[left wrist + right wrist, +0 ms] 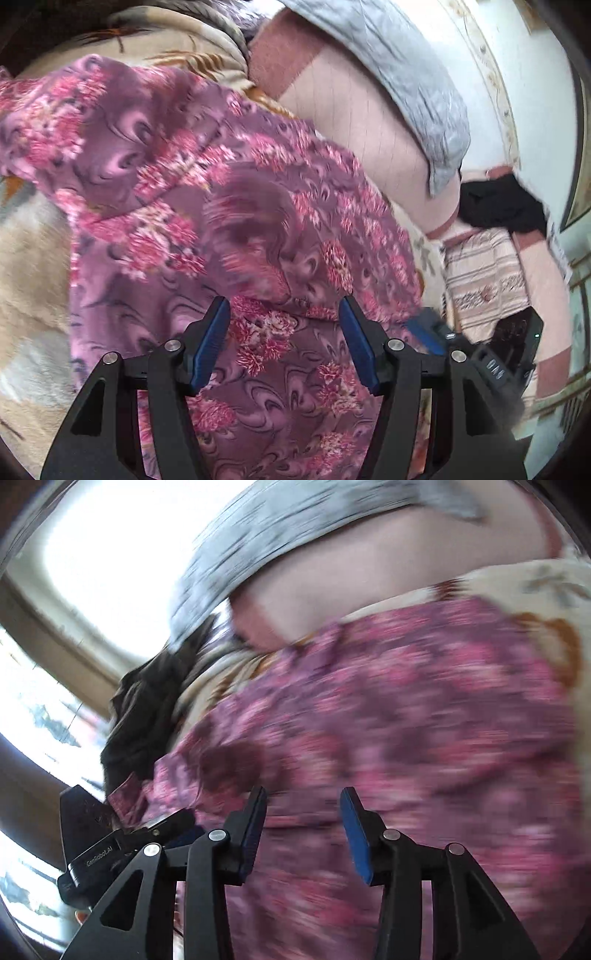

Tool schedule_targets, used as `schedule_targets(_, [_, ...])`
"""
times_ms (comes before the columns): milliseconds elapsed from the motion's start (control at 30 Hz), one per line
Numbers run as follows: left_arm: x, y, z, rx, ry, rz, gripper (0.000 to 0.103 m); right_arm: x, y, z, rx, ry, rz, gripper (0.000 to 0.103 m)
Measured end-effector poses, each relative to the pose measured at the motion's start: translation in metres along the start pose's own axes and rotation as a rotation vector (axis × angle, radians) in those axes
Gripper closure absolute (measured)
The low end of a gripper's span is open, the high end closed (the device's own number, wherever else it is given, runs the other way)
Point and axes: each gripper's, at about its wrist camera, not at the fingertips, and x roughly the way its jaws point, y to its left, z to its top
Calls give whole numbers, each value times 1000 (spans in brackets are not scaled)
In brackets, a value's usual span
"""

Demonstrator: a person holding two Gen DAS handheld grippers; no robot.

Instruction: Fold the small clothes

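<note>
A purple garment with pink flowers (184, 184) lies spread and rumpled over a beige blanket. My left gripper (283, 301) hovers over its near part, open, blue pads well apart, with a raised fold of the cloth ahead between the fingertips and nothing pinched. In the blurred right wrist view the same floral garment (406, 720) fills the right half. My right gripper (303, 792) is open above it with nothing gripped. The right gripper's body (495, 354) shows at the garment's right edge, and the left gripper's body (92, 853) sits low on the left.
A beige blanket with brown leaf print (166, 44) lies under the garment. Behind it are a pink cushion (351, 122) and a grey cloth (413, 74). A black garment (495, 203) and a striped cloth (484, 266) lie to the right. A bright window (103, 554) is at left.
</note>
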Motion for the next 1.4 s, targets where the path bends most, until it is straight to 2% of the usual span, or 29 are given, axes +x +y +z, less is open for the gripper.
schedule_targets(67, [10,-2,0,6,19,39,40,-22,-35,6,70,-55,-51,59])
schedule_targets(167, [23,2,6,-49,39,37,40,-46,-86,19,200,-151,-131,59])
schedule_targets(233, [26,4,13,-100,23,24,41,-54,-114,25,277,-200,-174,59])
schedule_targets(267, [27,6,17,-130,22,17,54,-54,-123,27,298,-207,-194,59])
schedule_targets(300, [29,8,20,-151,26,1,94,-52,-131,29,313,-212,-217,59])
schedule_targets(367, [33,11,27,-188,56,-13,99,-41,-142,32,337,-197,-229,59])
schedule_targets(400, [29,12,29,-194,41,-5,99,-36,-144,33,347,-184,-213,59])
schedule_targets(433, [23,10,30,-184,26,2,99,-26,-146,34,356,-150,-145,59])
schedule_targets(467, [16,8,31,-171,6,8,99,-16,-145,36,354,-96,-97,69])
schedule_targets(500, [10,7,32,-165,-9,12,99,-11,-137,39,319,-70,-89,95])
schedule_targets(567, [-3,7,32,-156,-37,9,99,-25,-118,41,218,-157,-59,94])
schedule_targets(600, [-3,6,31,-145,-42,27,99,-35,-108,42,172,-212,-52,94])
schedule_targets(633, [0,7,30,-128,-35,54,98,-39,-106,40,163,-227,-55,94])
schedule_targets(700, [21,12,28,-112,43,121,98,-29,-112,38,167,-176,-101,94])
schedule_targets(733, [33,16,25,-113,97,162,97,-14,-121,38,175,-81,-151,94])
schedule_targets(767, [33,17,21,-104,87,155,96,-6,-128,36,192,-6,-177,92])
schedule_targets(800, [27,15,20,-86,76,154,94,-11,-132,34,210,-19,-155,90])
schedule_targets(867, [12,10,15,-41,59,166,93,-42,-137,28,236,-139,-90,82])
schedule_targets(900, [4,9,11,-24,41,165,93,-53,-138,24,228,-165,-85,71])
schedule_targets(967, [-6,9,1,-11,32,146,93,-61,-143,16,177,-145,-120,60])
schedule_targets(1000, [-8,9,-3,-9,35,137,93,-59,-144,12,150,-120,-145,60])
schedule_targets(1067, [-4,7,-12,-3,50,148,93,-40,-145,0,107,-9,-131,60])
schedule_targets(1100, [1,5,-15,2,64,167,93,-34,-141,-2,68,16,-132,63])
schedule_targets(1133, [4,2,-17,5,78,181,93,-34,-129,-3,-30,-5,-197,71])
schedule_targets(1167, [7,-1,-19,12,88,192,93,-32,-118,-2,-101,5,-229,97])
schedule_targets(1200, [6,-4,-22,28,84,205,91,-38,-115,0,-102,-18,-230,99])
schedule_targets(1267, [3,-5,-27,57,71,239,91,-65,-120,5,-25,-144,-222,99])
schedule_targets(1300, [4,-4,-29,59,74,240,91,-70,-126,6,11,-165,-228,99])
schedule_targets(1400, [3,-1,-30,55,86,234,91,-43,-144,1,3,9,-315,98])
